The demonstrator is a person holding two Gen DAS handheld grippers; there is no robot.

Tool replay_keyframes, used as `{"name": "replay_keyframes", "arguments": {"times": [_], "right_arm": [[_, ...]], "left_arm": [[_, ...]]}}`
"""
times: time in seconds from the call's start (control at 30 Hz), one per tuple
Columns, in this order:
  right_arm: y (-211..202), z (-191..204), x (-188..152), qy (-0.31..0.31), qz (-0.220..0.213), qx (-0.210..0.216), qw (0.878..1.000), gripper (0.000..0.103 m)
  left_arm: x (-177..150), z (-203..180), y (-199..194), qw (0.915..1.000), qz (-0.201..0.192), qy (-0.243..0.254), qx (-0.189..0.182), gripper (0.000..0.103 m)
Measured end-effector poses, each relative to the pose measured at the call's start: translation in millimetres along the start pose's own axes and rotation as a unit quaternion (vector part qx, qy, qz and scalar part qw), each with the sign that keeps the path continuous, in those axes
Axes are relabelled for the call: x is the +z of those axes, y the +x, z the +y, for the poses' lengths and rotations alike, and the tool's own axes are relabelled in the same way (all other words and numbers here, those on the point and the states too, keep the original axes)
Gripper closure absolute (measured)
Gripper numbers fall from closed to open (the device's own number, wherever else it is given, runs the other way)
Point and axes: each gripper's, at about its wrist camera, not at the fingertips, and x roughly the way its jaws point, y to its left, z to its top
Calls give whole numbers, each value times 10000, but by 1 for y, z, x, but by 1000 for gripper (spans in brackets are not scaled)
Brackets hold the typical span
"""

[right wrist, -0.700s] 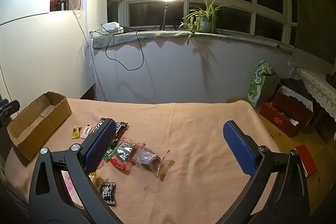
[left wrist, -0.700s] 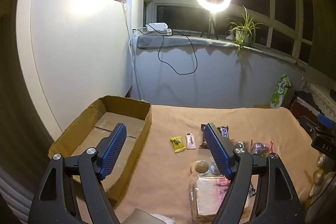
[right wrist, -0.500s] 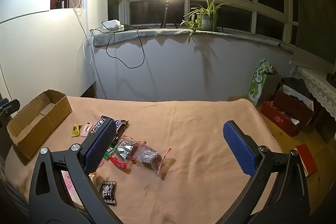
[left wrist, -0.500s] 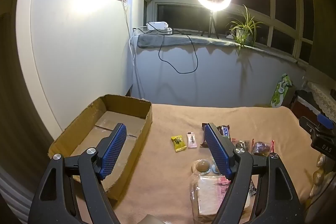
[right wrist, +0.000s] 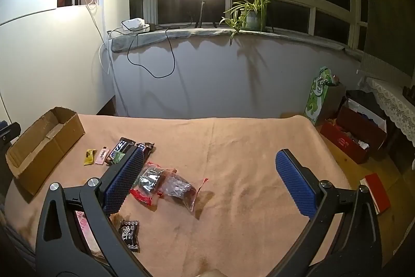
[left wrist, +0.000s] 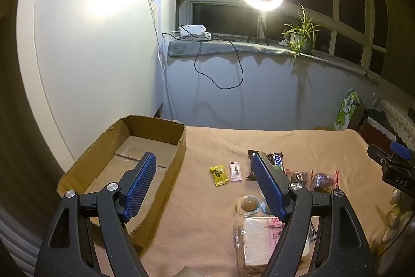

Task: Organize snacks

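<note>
One black packet [right wrist: 129, 234] shows in right wrist view only.

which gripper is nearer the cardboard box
Left. The left gripper hangs at the cardboard box, one of its fingers over the near end. The right gripper hangs further off, across the scattered snacks.

Cardboard box [left wrist: 145, 147] at table's [right wrist: 246, 147] left edge; snack packets [right wrist: 155, 181] right of it.
</note>
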Motion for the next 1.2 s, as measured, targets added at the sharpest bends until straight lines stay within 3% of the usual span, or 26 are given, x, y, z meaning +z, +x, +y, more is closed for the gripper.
{"name": "replay_keyframes", "arguments": {"times": [1.2], "right_arm": [[-3,-1,7,-2,-31,43,10000,0]], "left_arm": [[0,-2,2,10000,23,2,-7,26]]}}
